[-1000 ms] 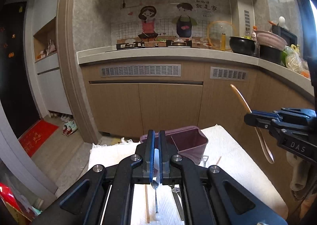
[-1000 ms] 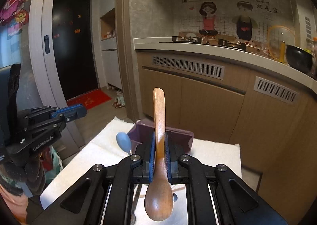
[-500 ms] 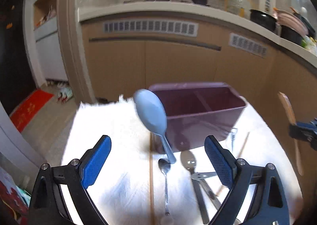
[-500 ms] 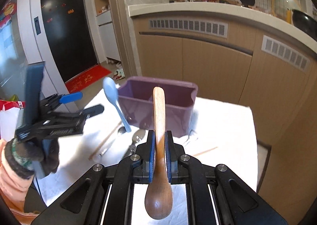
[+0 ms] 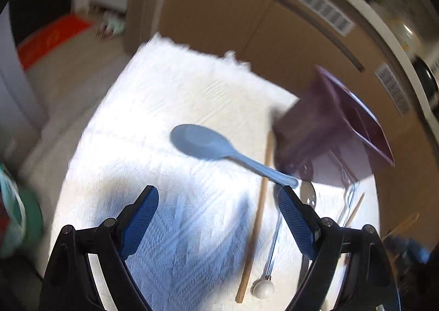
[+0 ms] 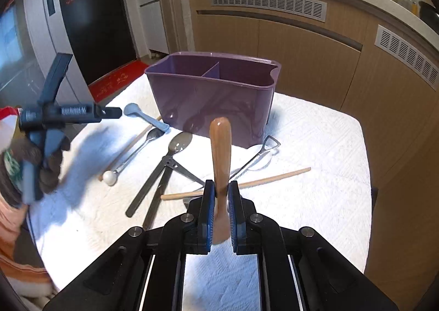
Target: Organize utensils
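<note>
Two grippers: L gripper (image 5: 218, 195) jaws wide, just closing slightly, nothing between; R gripper (image 6: 220, 201) clamps wooden spoon (image 6: 221, 152).

Left wrist view looking steeply down, close over the worktop (image 5: 164, 97), blurring, right wrist view tilting down from nearer the front edge, facing the cabinets (image 6: 301, 45), both sharing the purple bin (image 5: 323, 130) and blue spoon (image 5: 208, 146).

Both grippers, the left gripper (image 5: 218, 215) and the right gripper (image 6: 221, 212), are black with silver screws. Their finger pads (image 5: 140, 217) are ribbed blue. The person wears an orange sleeve (image 6: 12, 231).
</note>
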